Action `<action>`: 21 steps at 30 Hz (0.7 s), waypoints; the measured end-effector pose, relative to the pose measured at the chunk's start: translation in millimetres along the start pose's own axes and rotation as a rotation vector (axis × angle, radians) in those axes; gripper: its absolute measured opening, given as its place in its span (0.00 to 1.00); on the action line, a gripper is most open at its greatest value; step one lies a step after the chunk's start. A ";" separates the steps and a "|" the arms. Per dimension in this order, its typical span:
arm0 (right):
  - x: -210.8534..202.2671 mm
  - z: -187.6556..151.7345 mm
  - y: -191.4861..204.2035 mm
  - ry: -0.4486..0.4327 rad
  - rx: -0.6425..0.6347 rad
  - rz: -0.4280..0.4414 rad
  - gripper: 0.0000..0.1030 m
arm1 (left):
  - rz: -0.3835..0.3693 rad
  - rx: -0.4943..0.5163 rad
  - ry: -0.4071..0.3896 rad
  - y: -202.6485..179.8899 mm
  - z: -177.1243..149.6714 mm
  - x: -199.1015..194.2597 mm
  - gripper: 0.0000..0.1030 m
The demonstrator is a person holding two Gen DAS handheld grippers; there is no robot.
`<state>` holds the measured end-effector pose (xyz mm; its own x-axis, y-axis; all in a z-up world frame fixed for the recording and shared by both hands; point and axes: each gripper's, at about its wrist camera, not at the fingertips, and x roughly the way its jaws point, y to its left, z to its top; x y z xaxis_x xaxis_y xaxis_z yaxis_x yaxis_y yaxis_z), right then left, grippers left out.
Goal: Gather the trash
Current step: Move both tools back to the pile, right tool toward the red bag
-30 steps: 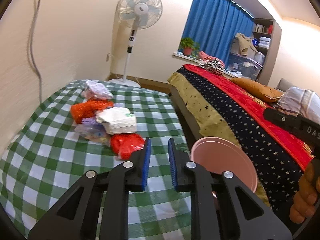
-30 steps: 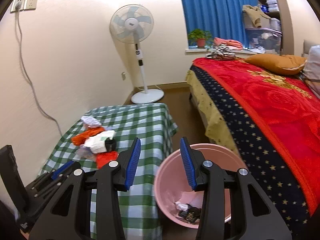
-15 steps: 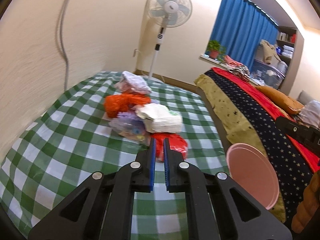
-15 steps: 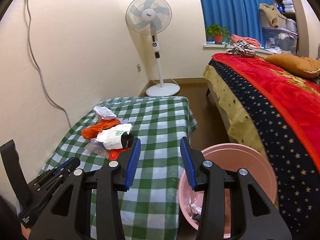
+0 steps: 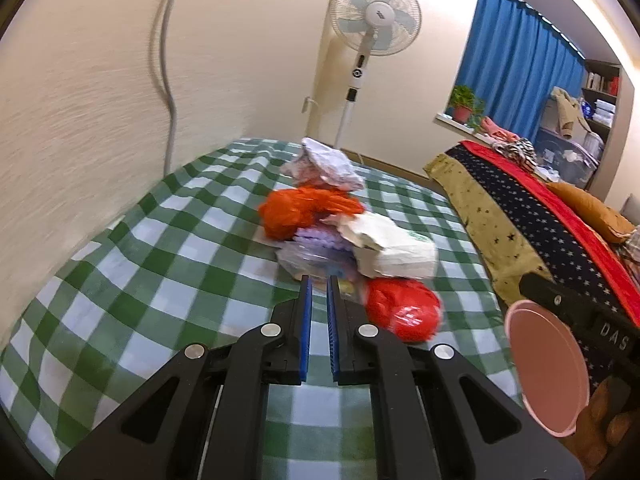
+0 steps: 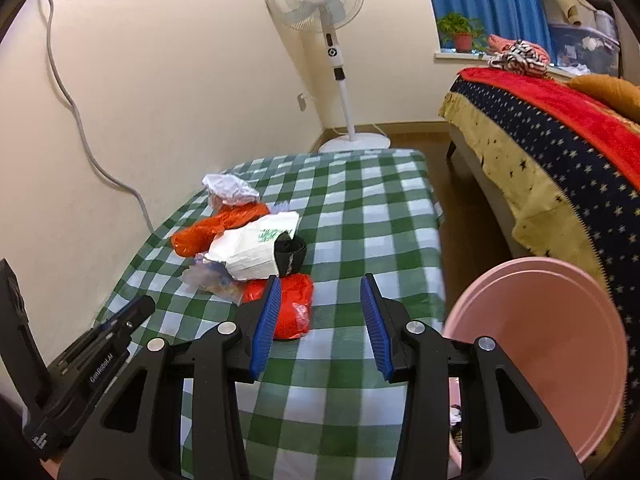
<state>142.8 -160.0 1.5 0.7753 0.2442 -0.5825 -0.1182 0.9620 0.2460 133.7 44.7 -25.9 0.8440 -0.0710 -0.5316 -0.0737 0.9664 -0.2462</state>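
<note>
While trash sits heaped, the left hand-held gripper (nearly closed) hovers near.

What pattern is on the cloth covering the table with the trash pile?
A green and white checked tablecloth, a gingham pattern. It shows best in the right wrist view.

The pink bin beside the checked table is cut by the right gripper's arm, and only a scrap of its contents shows under that arm, too small to name. In the left wrist view the bin shows only its rim, partly behind the right gripper's body. The clear bag in the table's trash pile lies mostly under the white paper bag. The near wall is smeared by blur.
</note>
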 end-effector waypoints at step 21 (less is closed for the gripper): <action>85.4 -24.4 28.5 0.156 -0.049 0.018 0.69 | -0.015 -0.092 0.044 31.4 11.7 50.3 0.31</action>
<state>190.5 -108.8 -60.2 0.6677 0.2734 -0.6924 -0.1644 0.9613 0.2211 180.0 74.4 -50.9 0.8215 -0.0977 -0.5618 -0.1118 0.9385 -0.3267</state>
